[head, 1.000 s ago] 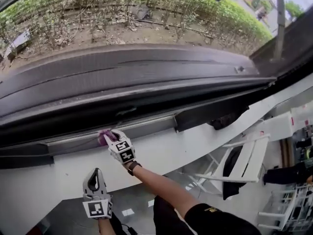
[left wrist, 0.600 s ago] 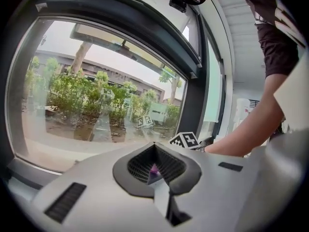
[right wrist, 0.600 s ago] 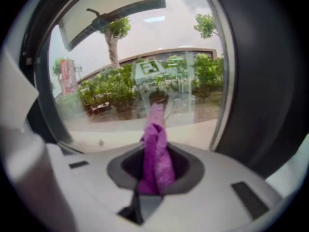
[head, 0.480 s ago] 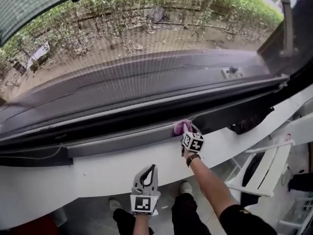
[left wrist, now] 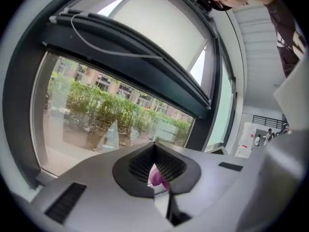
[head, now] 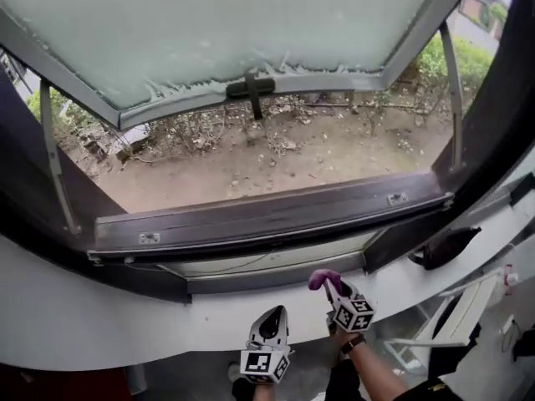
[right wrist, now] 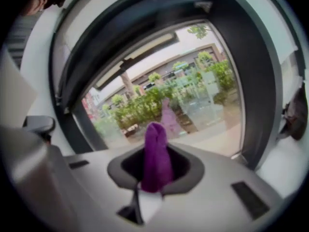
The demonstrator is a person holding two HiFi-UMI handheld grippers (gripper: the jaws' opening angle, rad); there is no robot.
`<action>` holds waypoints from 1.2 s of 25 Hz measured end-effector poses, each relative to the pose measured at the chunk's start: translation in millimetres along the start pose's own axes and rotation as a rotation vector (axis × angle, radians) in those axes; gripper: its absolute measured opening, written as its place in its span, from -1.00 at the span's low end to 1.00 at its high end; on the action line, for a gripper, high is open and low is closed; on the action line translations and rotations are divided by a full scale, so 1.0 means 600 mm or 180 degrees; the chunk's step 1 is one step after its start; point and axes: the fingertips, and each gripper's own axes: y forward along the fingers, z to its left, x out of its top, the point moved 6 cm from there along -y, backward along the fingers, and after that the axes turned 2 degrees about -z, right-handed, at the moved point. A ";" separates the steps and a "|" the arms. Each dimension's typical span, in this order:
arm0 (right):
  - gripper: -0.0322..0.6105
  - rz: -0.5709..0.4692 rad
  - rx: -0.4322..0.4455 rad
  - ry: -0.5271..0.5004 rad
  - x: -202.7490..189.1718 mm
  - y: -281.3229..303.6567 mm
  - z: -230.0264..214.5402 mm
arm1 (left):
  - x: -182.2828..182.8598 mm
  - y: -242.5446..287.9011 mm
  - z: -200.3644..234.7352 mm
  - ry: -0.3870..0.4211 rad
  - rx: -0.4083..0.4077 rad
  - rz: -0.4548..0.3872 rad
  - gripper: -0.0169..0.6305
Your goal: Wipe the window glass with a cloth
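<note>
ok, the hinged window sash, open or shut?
Open. The sash is swung outward, its bottom edge with the handle well clear of the frame, propped by a stay at the side.

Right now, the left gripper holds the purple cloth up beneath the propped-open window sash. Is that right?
No. The right gripper, not the left gripper, is shut on the purple cloth; the right gripper view shows it between the jaws. The rest stands: it is held up beneath the propped-open window sash.
</note>
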 end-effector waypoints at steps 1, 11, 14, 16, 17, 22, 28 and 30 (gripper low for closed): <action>-0.65 -0.0031 0.0173 -0.0074 0.016 -0.020 0.061 | 0.031 -0.027 0.008 0.0056 0.0050 -0.0002 -0.92; -0.65 -0.0699 0.1079 -0.0623 0.231 -0.193 0.458 | 0.296 -0.250 0.038 0.0898 0.0590 -0.0242 -0.92; -0.65 -0.0811 0.1181 -0.0806 0.274 -0.221 0.485 | 0.338 -0.262 0.017 0.0959 0.0646 -0.0362 -0.92; -0.65 -0.0863 0.1202 -0.0892 0.290 -0.247 0.495 | 0.356 -0.274 0.000 0.0989 0.0649 -0.0367 -0.92; -0.65 -0.0920 0.1186 -0.0961 0.305 -0.259 0.502 | 0.369 -0.277 -0.006 0.1012 0.0650 -0.0368 -0.92; -0.65 -0.1138 0.0975 -0.1237 0.376 -0.304 0.504 | 0.428 -0.261 -0.050 0.1092 0.0613 -0.0581 -0.92; -0.65 -0.1456 0.1000 -0.1510 0.408 -0.341 0.493 | 0.463 -0.244 -0.106 0.1211 0.0545 -0.0882 -0.92; -0.65 -0.1460 0.0952 -0.1488 0.413 -0.341 0.483 | 0.462 -0.231 -0.119 0.1247 0.0477 -0.0907 -0.92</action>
